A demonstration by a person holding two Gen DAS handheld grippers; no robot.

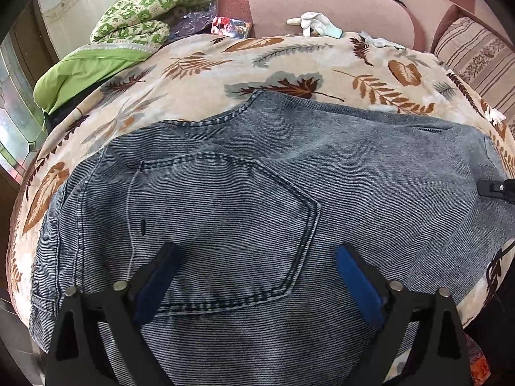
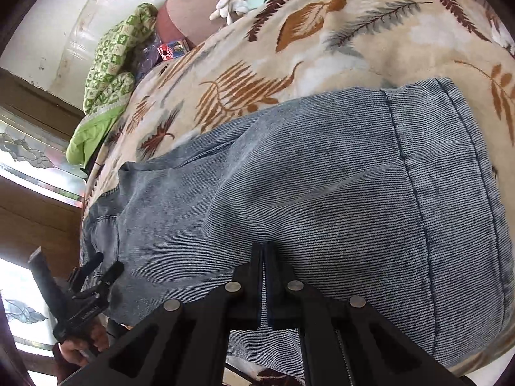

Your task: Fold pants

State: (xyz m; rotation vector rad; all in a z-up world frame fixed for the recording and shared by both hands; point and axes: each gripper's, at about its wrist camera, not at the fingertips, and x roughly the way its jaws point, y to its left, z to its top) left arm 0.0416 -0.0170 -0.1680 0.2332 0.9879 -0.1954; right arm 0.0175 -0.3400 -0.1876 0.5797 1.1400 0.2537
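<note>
Leftmost in the left wrist view, a green quilt [image 1: 128, 22] is bunched against the wall at the far corner of the bed, with a small red packet [image 1: 231, 26] just beside it. Nearer, the jeans [image 1: 257, 193] lie spread flat on the leaf-patterned blanket [image 1: 289, 61], a back pocket [image 1: 219, 225] facing up close to the camera. The left tool [image 1: 257, 276] hovers over that pocket with its blue-padded fingers [image 1: 359, 286] spread wide, gripping nothing. Farther back, a pair of white gloves [image 1: 313, 23] rests on the pink sofa back [image 1: 338, 3], and a striped cushion [image 1: 479, 61] sits at the far right. At the right edge of that view, the tip of the right tool [image 1: 497, 189] meets the denim. From the right wrist view, the right tool [image 2: 264, 257] has its fingers pressed together, and a thin fold of the jeans' [image 2: 322, 193] fabric is pinched between them near the lower edge of the garment.
</note>
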